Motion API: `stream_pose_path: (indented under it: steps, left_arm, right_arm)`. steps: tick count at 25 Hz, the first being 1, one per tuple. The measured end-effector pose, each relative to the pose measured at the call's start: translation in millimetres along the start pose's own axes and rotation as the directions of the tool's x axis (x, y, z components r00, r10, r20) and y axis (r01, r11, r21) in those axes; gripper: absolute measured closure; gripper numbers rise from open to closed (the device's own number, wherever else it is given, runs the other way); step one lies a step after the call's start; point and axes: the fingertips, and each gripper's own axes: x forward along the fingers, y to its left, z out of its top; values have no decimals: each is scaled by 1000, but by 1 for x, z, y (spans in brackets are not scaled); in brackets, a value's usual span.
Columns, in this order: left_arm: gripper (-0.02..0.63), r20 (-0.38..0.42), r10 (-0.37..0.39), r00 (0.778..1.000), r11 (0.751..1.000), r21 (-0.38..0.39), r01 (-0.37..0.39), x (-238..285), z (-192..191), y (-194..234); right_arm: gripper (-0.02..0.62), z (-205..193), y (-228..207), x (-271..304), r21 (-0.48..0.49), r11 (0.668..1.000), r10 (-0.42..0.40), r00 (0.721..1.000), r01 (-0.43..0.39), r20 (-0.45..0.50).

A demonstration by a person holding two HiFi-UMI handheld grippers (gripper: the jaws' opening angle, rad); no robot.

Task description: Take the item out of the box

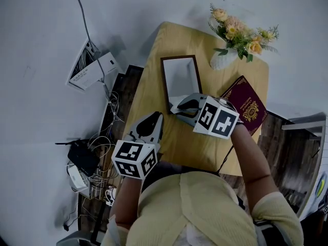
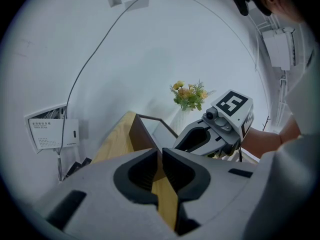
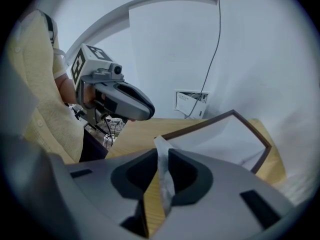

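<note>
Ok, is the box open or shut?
Open: the box shows no lid, and its pale inside is visible within the dark rim.

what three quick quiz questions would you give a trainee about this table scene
1. True or false: the right gripper is shut on a white sheet at the near edge of the box.
2. Which thing lies on the table to the right of the box in the head view? A) a maroon booklet B) a mug C) a pair of scissors
3. Which gripper has nothing between its jaws?

Key:
1. True.
2. A.
3. The left gripper.
</note>
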Motion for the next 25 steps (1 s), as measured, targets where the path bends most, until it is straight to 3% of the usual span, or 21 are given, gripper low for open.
stream_pose_path:
  steps: [9,17,25]
  left_arm:
    - [577,8,1,1000,1000,7,-1,-3,2,-2]
    - [577,16,1,1000,1000,23,-1,-2,4,-8]
    - [577,73,36,997,999,29,-38,-9,20,-4]
  right_arm:
    - [529,3,-2,-7,29,999,-15,999,14,31]
    - [557,9,-11,-18,45,993,-108,992,105,70]
    - [561,17,-21,-32,75,969,-243,963,235,119]
